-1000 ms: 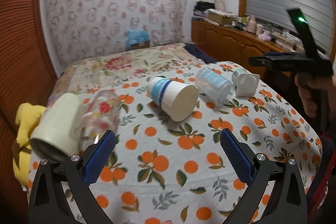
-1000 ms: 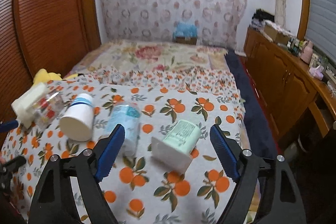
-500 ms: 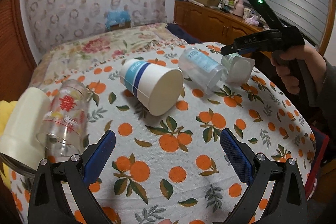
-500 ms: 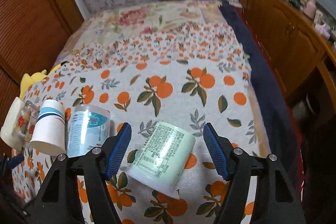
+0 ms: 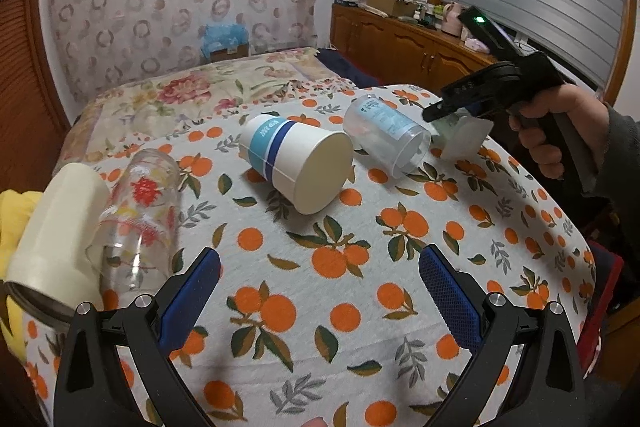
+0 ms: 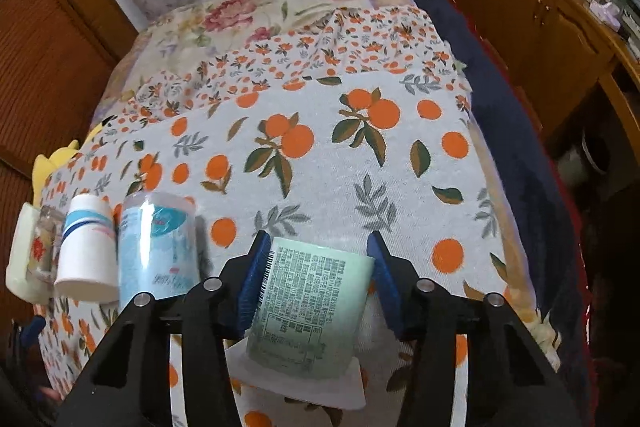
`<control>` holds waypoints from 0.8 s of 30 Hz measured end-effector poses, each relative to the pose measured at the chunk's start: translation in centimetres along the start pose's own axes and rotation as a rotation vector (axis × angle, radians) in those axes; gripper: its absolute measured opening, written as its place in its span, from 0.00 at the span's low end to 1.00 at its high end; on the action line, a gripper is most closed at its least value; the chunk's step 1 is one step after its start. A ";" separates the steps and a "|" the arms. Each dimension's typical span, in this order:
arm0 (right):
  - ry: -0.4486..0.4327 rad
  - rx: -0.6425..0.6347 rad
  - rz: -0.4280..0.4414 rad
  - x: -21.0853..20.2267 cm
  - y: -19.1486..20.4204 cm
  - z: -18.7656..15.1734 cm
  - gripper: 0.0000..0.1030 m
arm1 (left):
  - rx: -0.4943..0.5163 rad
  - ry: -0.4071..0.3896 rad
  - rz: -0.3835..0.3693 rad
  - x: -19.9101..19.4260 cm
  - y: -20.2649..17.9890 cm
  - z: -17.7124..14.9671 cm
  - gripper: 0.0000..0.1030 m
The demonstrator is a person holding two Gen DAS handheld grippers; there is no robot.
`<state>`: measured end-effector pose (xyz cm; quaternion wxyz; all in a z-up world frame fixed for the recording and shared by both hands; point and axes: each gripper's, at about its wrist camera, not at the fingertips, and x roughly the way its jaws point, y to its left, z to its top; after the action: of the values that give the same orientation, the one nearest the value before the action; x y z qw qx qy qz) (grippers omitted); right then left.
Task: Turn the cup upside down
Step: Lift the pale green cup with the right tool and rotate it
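A surface covered with a white cloth printed with oranges and green leaves (image 5: pixel 360 267) fills the lower half of the left wrist frame. Five containers lie on their sides on it in a rough row. At the far left lies a cream cylindrical tumbler (image 5: pixel 56 227), touching a clear glass with red printed figures (image 5: pixel 140 211). Near the centre lies a white paper cup with blue bands (image 5: pixel 296 163), its wide end toward the lower right. Just right of it lies a clear plastic cup with pale blue print (image 5: pixel 384 135). At centre right lies a pale green cup with printed text and a white square lid (image 6: pixel 308 311).
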<state>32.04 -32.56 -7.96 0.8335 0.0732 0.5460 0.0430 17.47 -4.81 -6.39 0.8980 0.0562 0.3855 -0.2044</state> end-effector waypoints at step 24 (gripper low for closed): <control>-0.019 -0.296 0.262 -4.4 13.9 -14.1 0.51 | -0.108 -0.074 0.176 -7.9 3.7 -6.4 0.94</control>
<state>17.43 -18.45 -7.16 0.8276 0.0206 0.5115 0.2300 9.85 2.81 -5.36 0.9278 0.0338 0.3562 -0.1059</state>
